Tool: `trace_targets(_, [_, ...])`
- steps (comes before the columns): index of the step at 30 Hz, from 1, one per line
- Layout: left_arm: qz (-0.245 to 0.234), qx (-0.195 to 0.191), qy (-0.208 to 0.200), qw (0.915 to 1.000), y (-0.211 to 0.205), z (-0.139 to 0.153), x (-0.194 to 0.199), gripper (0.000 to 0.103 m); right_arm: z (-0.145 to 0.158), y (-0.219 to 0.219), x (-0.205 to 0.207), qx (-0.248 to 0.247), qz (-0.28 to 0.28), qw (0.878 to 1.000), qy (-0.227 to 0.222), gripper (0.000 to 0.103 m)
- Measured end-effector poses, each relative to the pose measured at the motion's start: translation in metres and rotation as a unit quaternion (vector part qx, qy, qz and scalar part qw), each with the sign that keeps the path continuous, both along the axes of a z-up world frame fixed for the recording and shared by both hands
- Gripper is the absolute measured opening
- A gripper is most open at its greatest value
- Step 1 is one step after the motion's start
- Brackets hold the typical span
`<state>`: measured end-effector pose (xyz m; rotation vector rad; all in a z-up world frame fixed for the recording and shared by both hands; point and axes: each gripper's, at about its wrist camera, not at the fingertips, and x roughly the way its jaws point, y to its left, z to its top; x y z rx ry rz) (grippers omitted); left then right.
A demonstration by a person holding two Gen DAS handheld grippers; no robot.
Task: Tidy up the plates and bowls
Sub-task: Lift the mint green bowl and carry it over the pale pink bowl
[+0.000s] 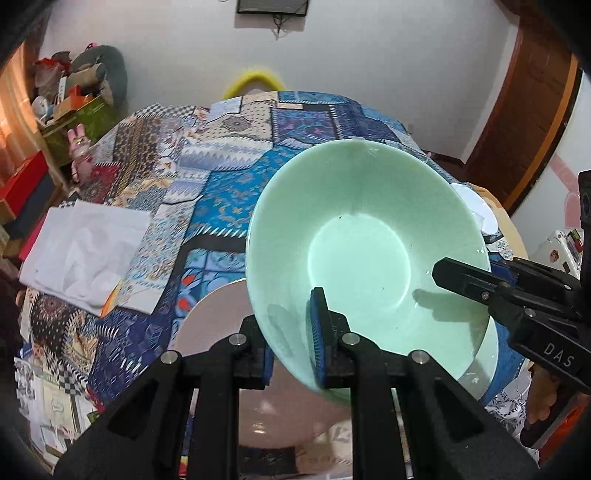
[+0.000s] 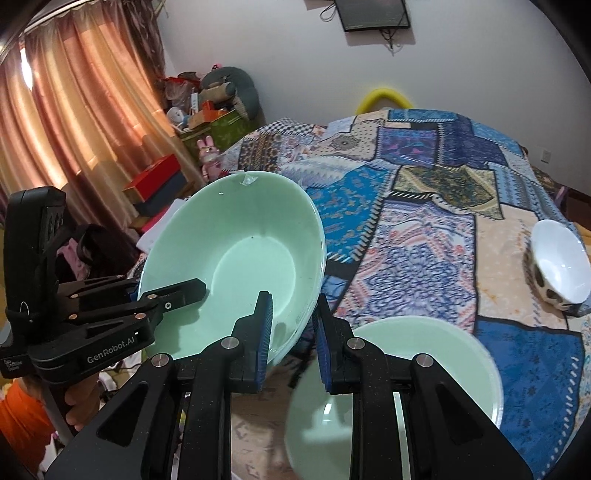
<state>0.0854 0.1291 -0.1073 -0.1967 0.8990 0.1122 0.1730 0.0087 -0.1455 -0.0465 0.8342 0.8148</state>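
together, the left gripper [image 1: 291, 339] and right gripper [image 2: 293, 339] each clamped the rim of a pale green glazed bowl [image 2: 236, 266], held tilted above the patchwork tablecloth [image 2: 424, 221]. a second green bowl [image 2: 436, 369], pink plate [image 1: 221, 317] and white bowl [image 2: 561, 266] seemingly awaited stacking.

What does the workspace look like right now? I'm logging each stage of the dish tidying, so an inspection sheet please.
Surface: table under a patchwork cloth.
Job's things: green bowl lifted and tilted, gripped at two places on its rim; a second green bowl and a white bowl on the cloth; a pink plate below the lifted bowl.
Clutter: white folded cloth at the table's left edge.
Grippers: left gripper and right gripper, each shut on the green bowl's rim.
Cables: wires dangling under a wall-mounted screen.
Surroundings: curtains, stacked boxes and soft toys by the wall.
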Motion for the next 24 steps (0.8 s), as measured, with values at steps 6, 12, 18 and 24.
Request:
trace_targets(6, [0.014,-0.004,0.009,0.9999,0.019,-0.014,-0.016,0.017,-0.014,0.02,-0.008,-0.009,0.016,1.0,0.008,0.02])
trace_targets(12, [0.027,-0.016,0.022,0.9993,0.036,-0.031,-0.027,0.017,-0.03,0.036,-0.011,-0.012,0.026,0.999,0.03,0.02])
trace_targets(18, [0.033,-0.022,0.039,0.9985,0.048,-0.05,-0.03,0.017,-0.046,0.045,-0.012,-0.016,0.028,0.998,0.054,0.02])
trace_targets(24, [0.035,-0.03,0.051,0.9976,0.054,-0.065,-0.031,0.017,-0.056,0.05,-0.013,-0.024,0.031,0.997,0.064,0.02])
